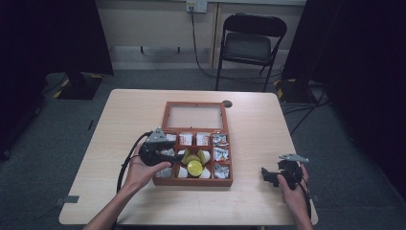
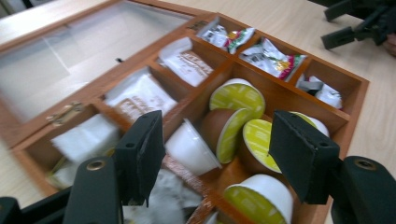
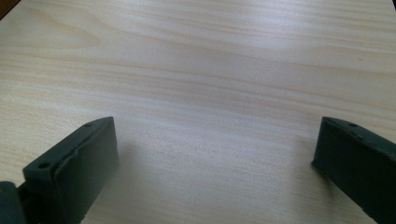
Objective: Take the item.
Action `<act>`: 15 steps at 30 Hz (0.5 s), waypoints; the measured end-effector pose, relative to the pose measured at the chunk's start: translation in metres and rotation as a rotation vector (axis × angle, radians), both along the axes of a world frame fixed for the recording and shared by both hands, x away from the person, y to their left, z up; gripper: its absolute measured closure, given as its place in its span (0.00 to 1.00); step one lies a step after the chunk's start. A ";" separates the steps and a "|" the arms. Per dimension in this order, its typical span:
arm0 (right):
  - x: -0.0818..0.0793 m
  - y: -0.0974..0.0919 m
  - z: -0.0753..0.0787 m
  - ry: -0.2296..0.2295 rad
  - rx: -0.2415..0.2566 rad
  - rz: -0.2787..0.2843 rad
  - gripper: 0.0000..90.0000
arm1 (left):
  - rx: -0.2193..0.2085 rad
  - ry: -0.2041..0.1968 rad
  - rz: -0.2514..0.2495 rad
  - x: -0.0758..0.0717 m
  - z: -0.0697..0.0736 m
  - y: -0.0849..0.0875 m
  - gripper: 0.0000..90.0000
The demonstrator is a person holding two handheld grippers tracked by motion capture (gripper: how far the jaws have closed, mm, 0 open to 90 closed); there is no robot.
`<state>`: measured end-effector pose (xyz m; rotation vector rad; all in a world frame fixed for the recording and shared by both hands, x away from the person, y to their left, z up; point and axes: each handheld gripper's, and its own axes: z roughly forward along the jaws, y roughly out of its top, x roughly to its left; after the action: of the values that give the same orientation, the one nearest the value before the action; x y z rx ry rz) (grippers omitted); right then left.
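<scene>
Centrally, we see the left tool (image 2: 215, 154), jaws apart, gripping nothing, poised over yellow-lidded capsules (image 2: 233, 126) in the wooden box (image 1: 163, 181); the right tool (image 1: 276, 176) rests open on the bench (image 1: 258, 120).

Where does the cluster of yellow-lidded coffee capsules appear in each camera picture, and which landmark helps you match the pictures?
High view: the yellow-lidded coffee capsules lie in the box's front middle compartment, just right of the left gripper.
Left gripper view: centre to lower right, between the open jaws, untouched.
Right gripper view: not in it; bare table lies between that gripper's jaws.
Shared landmark: the wooden compartment box, in the high and left gripper views.
</scene>
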<state>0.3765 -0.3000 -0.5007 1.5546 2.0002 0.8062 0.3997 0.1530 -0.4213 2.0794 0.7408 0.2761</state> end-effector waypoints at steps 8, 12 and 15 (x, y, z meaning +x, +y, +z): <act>0.000 0.000 0.000 0.000 0.000 0.000 0.00 | -0.003 -0.003 -0.047 0.002 0.005 -0.018 0.43; 0.000 0.000 0.000 0.001 0.000 0.000 0.00 | 0.002 -0.011 -0.071 0.002 0.007 -0.030 0.45; 0.000 0.000 0.000 0.001 0.000 0.000 0.00 | 0.012 0.002 -0.088 0.003 0.003 -0.038 0.48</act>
<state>0.3765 -0.3000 -0.5007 1.5547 2.0010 0.8063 0.4029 0.1151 -0.4180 2.1179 0.6485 0.2296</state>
